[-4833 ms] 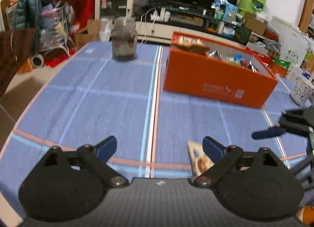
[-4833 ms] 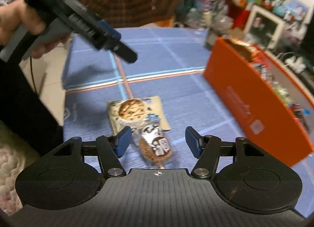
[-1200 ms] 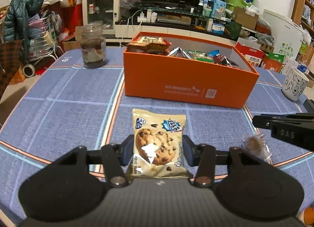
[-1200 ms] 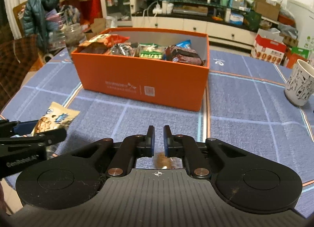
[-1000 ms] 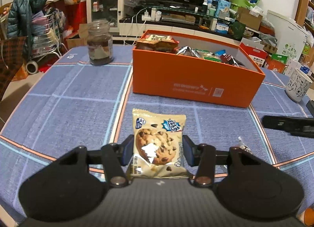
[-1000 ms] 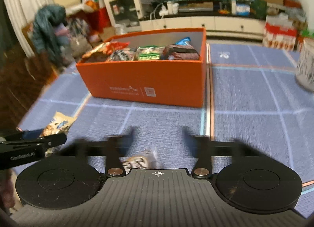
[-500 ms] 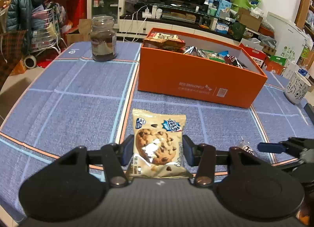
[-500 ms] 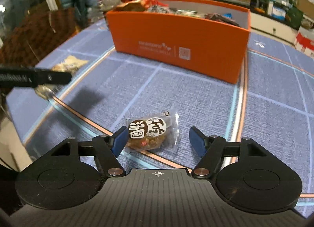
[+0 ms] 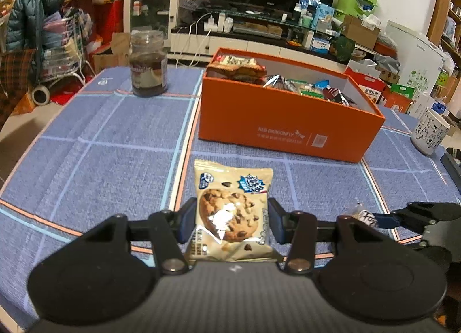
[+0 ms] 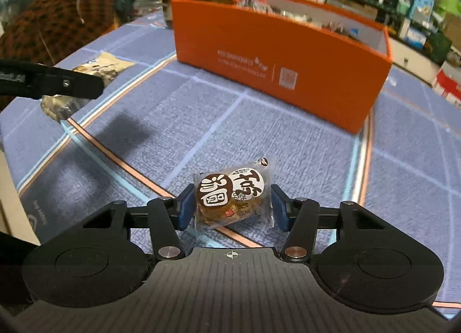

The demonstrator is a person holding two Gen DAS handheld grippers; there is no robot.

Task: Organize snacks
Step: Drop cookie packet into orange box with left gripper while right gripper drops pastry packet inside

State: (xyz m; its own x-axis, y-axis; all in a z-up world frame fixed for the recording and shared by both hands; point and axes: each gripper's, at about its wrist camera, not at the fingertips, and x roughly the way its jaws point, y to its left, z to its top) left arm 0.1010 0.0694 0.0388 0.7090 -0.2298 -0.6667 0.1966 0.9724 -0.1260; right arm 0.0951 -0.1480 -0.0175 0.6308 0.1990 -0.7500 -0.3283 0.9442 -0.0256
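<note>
The cookie packet (image 9: 232, 212) is held in the left gripper (image 9: 232, 222), its long axis running straight out along the fingers, printed face up and top seam toward the orange box (image 9: 285, 123). It is carried above the blue tablecloth (image 9: 115, 154), in front of the box's near wall. Both blue pads bear on the packet's side edges at a moderate opening.

The small clear-wrapped cake (image 10: 232, 196) sits between the fingers of the right gripper (image 10: 232, 207), its labelled face up and its longer side lying roughly across the gap, tilted up toward the right. It lies low over the cloth, over an orange stripe; whether it rests on the cloth cannot be told. The jaws have just been closing, with the cake between them. The left pad (image 10: 184, 209) meets the wrapper's edge; the right pad touches the wrapper's sealed edge, but a firm grip cannot be confirmed.

The box, well ahead of both grippers, already contains assorted snack packets (image 9: 299, 85).
</note>
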